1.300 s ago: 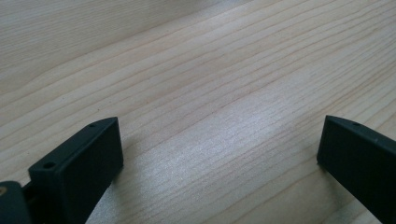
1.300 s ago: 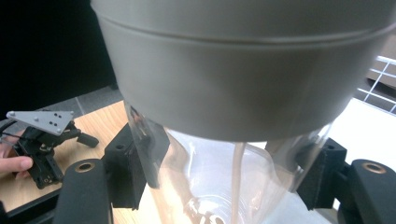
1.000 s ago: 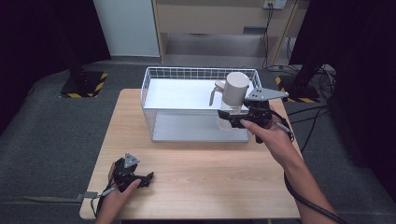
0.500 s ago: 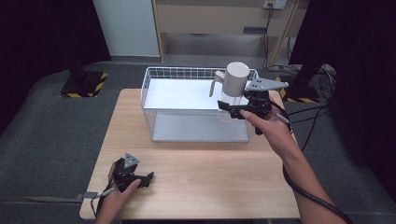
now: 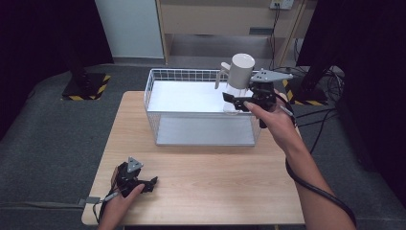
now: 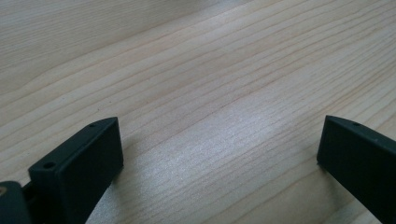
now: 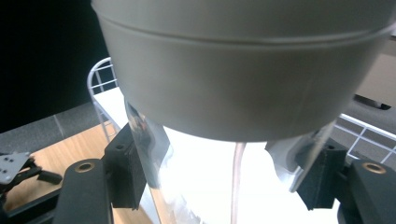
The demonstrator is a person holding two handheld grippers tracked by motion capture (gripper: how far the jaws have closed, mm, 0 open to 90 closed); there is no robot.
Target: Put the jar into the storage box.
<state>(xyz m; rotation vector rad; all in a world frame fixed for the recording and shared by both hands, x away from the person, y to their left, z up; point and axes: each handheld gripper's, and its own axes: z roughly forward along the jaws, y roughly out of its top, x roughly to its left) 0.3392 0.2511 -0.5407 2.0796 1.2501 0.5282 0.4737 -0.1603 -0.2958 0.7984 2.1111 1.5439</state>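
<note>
jaws of the right gripper are clamped on the clear lower body of a jug with a pale grey top, holding it upright in the air above the right end of the white wire basket. the right gripper view shows both black pads pressed against the see-through wall just under the grey collar, a low grip that probably keeps the wider top from slipping down through them. the jug's handle points toward the basket's far left, away from the hand, so the gripper has free access to the body. the basket stands on the far half of the wooden table, near its far edge, and its white floor below the jug is bare, which suggests the jug is either going in or coming out; the frames alone cannot settle which. the left gripper rests near the table's near left corner, well apart from the basket, its jaws spread wide over bare wood and holding nothing, parked out of the way while one hand does the work.
</note>
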